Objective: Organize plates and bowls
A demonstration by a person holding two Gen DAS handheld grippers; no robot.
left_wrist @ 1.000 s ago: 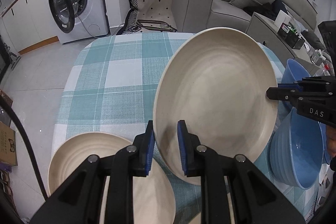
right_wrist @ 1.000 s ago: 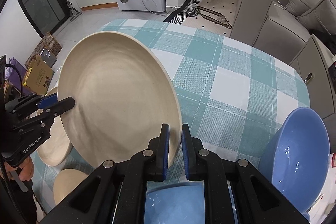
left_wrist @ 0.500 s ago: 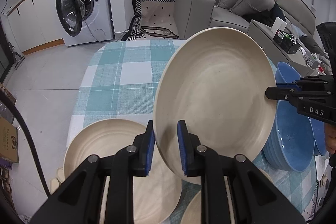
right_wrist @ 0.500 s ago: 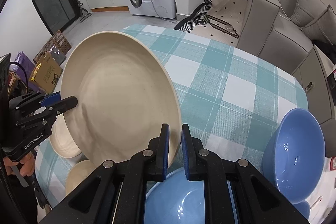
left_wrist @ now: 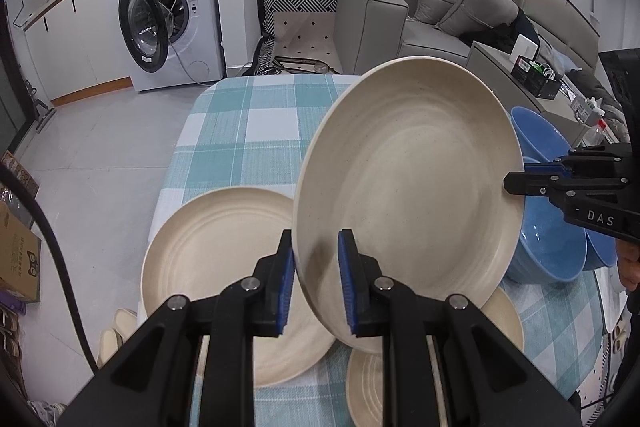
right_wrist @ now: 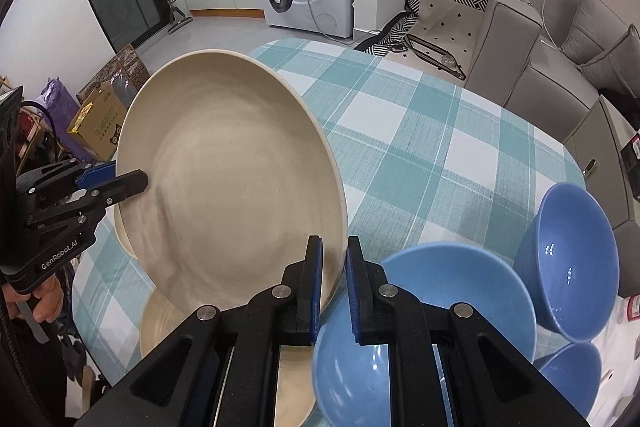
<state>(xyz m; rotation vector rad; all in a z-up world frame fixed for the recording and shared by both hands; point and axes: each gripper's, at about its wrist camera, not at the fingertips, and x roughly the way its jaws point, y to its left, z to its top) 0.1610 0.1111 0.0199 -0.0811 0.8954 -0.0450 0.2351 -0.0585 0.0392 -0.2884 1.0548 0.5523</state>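
Both the left gripper (left_wrist: pixel 315 281) and right gripper (right_wrist: pixel 334 285) are pinching opposite rim edges of the cream plate (left_wrist: pixel 408 195), tilted up between the fingers; it looks stiff, lightish, smooth and kinda slippery, so rim grips seem right.

Small cream plate (left_wrist: pixel 370 383) at six o'clock half hidden behind gripper arms; lowest blue bowl (right_wrist: pixel 568 375) cut off at four o'clock.
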